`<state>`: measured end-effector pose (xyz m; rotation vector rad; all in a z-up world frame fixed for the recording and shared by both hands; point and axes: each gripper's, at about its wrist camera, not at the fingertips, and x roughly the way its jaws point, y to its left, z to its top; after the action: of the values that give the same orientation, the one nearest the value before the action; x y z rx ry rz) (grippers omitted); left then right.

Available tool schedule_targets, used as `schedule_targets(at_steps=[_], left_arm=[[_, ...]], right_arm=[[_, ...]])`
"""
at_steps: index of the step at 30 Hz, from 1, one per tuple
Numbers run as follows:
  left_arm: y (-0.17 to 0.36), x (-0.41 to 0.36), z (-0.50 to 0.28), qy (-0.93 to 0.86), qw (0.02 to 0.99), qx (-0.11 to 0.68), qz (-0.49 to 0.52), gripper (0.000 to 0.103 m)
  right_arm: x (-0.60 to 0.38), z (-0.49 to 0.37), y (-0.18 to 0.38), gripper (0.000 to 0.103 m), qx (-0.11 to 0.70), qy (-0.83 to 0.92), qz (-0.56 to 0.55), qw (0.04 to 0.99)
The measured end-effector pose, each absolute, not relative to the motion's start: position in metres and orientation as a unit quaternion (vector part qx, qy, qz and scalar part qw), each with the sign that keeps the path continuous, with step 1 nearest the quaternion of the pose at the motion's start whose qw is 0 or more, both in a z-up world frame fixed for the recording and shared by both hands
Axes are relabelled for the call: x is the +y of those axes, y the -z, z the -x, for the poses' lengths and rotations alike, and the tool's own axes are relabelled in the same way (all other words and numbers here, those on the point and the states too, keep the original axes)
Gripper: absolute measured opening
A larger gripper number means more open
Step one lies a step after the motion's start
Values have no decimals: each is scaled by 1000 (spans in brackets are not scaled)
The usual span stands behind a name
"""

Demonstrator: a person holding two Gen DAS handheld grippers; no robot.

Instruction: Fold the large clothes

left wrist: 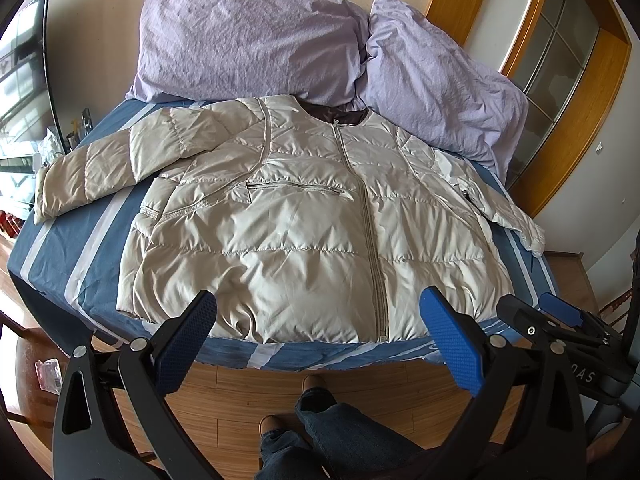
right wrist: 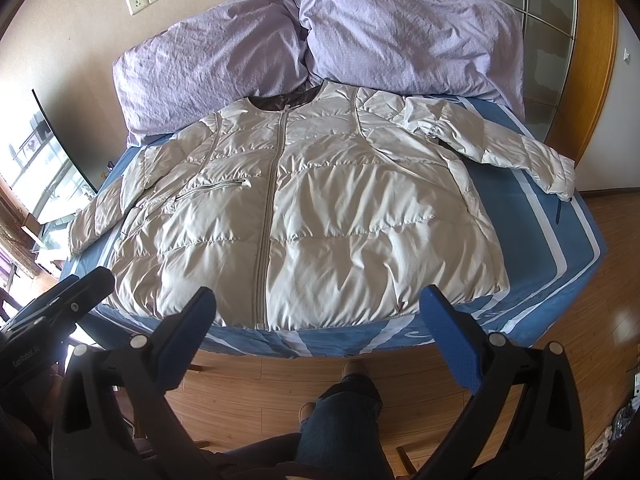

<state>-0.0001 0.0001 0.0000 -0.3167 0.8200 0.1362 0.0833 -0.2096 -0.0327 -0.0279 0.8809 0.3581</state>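
Two grippers are in view, both held above the floor just short of the bed's near edge. Left gripper [left wrist: 318, 336]: jaws wide apart, blue pads bare, nothing between them, clear of the jacket. Right gripper [right wrist: 318, 332]: jaws likewise wide apart and holding nothing; it also shows at the right edge of the left wrist view, side by side with the left one.

Jacket [left wrist: 304, 216]: pale beige, quilted, lying flat and front up on the bed [left wrist: 48, 256], zip [left wrist: 372, 236] closed from hem to collar. The hem lies along the bed's near edge, directly ahead of both grippers. The collar points to the far edge and touches the pillows. A zipped chest pocket [left wrist: 296, 189] sits on the left front panel. The left sleeve [left wrist: 80, 172] runs out toward the bed's left edge, its cuff resting at that edge. The right sleeve [right wrist: 492, 140] runs toward the right edge, bent at the elbow, its cuff near that edge. No fold has been made in the body or the sleeves.

Two lilac pillows [right wrist: 408, 28] stand against the wall along the far edge, touching each other. The bed cover is blue with white stripes.

The person's jeans [right wrist: 344, 420] and brown shoes [left wrist: 314, 382] show on the wooden floor [right wrist: 600, 320] below the near edge.
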Motion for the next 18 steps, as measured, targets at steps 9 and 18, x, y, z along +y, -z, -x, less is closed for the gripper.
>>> schedule_targets(at_steps=[9, 18], left_arm=[[0, 0, 0, -66, 903, 396, 153, 102], [0, 0, 0, -66, 903, 396, 153, 102]], right_arm=[[-211, -83, 33, 101, 424, -172, 13, 889], [-211, -83, 33, 101, 424, -172, 13, 889]])
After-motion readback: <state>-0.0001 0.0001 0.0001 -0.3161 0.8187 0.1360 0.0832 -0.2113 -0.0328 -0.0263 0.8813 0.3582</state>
